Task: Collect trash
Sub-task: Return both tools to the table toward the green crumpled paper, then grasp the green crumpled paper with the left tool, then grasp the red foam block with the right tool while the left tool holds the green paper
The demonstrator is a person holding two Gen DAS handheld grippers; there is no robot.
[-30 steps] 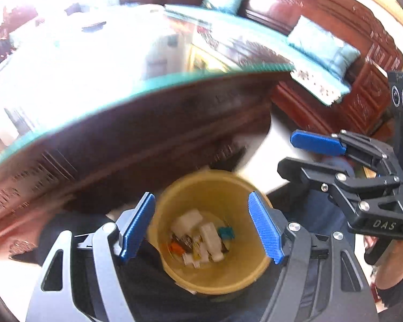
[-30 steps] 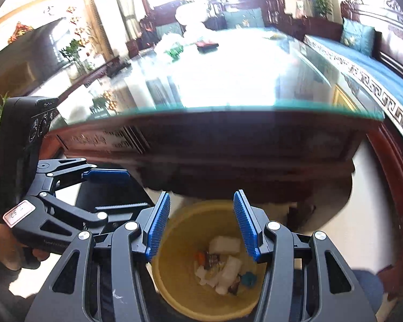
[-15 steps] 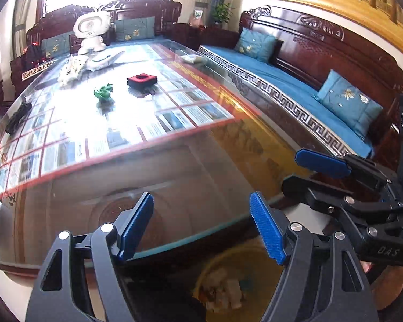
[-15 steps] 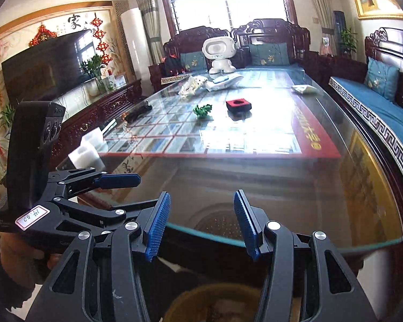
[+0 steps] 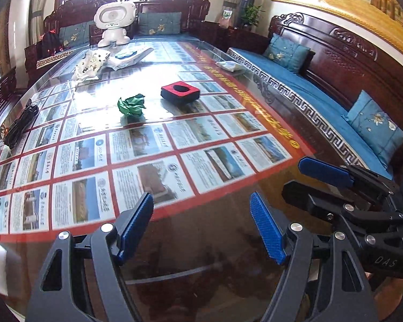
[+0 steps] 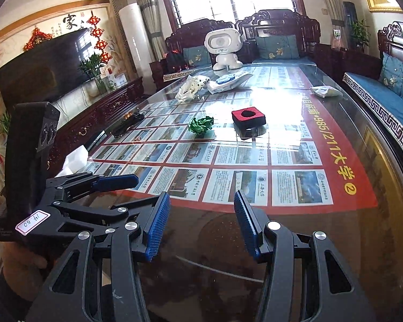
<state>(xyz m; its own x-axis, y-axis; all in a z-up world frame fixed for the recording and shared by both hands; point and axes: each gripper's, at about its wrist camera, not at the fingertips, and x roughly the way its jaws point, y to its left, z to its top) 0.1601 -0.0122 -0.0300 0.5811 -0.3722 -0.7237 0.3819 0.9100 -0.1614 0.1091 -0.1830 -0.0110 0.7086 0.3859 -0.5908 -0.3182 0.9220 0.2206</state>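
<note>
A crumpled green paper ball point(image 5: 131, 105) lies on the glass-topped table point(image 5: 228, 241), mid-way along it; it also shows in the right wrist view point(image 6: 201, 125). A red and black square box point(image 5: 180, 90) sits just right of it, also in the right wrist view point(image 6: 248, 116). My left gripper point(image 5: 201, 225) is open and empty above the near end of the table. My right gripper point(image 6: 200, 221) is open and empty beside it. Each gripper shows in the other's view: the right one point(image 5: 319, 177), the left one point(image 6: 121, 187). The yellow bin is out of view.
White crumpled bags point(image 5: 91, 63) and a white toy robot point(image 5: 114, 22) stand at the table's far end. A white packet point(image 6: 325, 91) lies near the right edge, black cables point(image 5: 20, 126) at the left. A blue-cushioned wooden sofa point(image 5: 322, 91) runs along the right.
Both grippers rose from over the yellow bin of trash beside the table and now look along the tabletop. The bin dropped out of view. Both jaws stayed open.
</note>
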